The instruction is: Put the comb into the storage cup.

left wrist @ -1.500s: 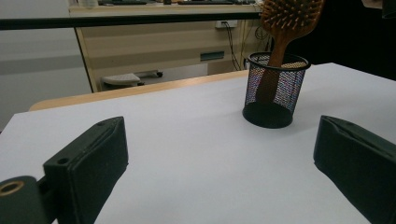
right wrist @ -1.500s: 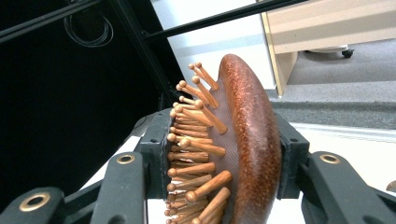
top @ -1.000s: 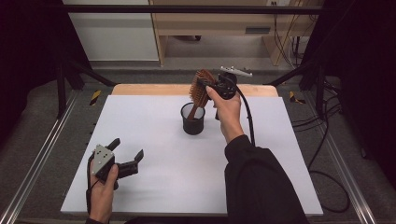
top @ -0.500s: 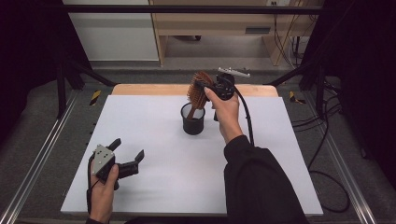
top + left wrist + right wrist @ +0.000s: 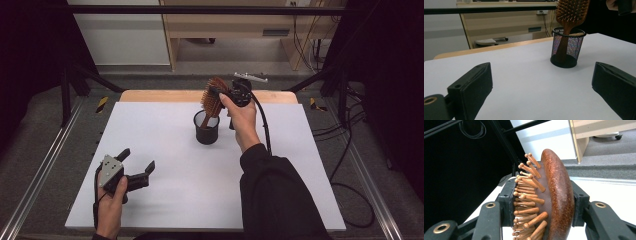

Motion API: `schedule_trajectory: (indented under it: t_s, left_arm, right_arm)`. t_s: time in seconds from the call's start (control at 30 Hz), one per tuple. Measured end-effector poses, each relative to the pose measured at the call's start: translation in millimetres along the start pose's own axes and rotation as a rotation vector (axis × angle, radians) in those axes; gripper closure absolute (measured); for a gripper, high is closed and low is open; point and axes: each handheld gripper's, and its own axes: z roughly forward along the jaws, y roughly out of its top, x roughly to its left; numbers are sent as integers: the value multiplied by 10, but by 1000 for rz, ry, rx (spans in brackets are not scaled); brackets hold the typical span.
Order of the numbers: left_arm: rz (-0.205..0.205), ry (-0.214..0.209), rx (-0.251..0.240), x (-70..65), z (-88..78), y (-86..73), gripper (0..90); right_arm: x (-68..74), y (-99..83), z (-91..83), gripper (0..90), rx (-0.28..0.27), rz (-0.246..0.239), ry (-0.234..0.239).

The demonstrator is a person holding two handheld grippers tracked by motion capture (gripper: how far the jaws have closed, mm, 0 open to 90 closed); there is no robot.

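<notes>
Hairbrush handle inside mesh cup

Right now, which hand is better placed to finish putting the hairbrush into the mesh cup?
The right. The right gripper is already shut on the head of the wooden hairbrush, whose handle stands inside the black mesh cup. The left gripper is open and sits at the near left part of the table, apart from the cup.

White tabletop lies open; only the mesh cup stands mid-table.
</notes>
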Motion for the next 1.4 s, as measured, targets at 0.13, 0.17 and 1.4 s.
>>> schedule_trajectory:
  t_s: [0.13, 0.17, 1.4]
  left_arm:
    - [0, -1, 0, 2, 0, -1, 35]
    - [0, -1, 0, 2, 1, -1, 35]
    - [4, -7, 10, -10, 15, -8, 37]
  right_arm:
    - [4, -8, 28, 500, -2, 5, 5]
    - [1, -6, 33, 499, -3, 10, 5]
    - [-185, -7, 82, 423, 4, -42, -53]
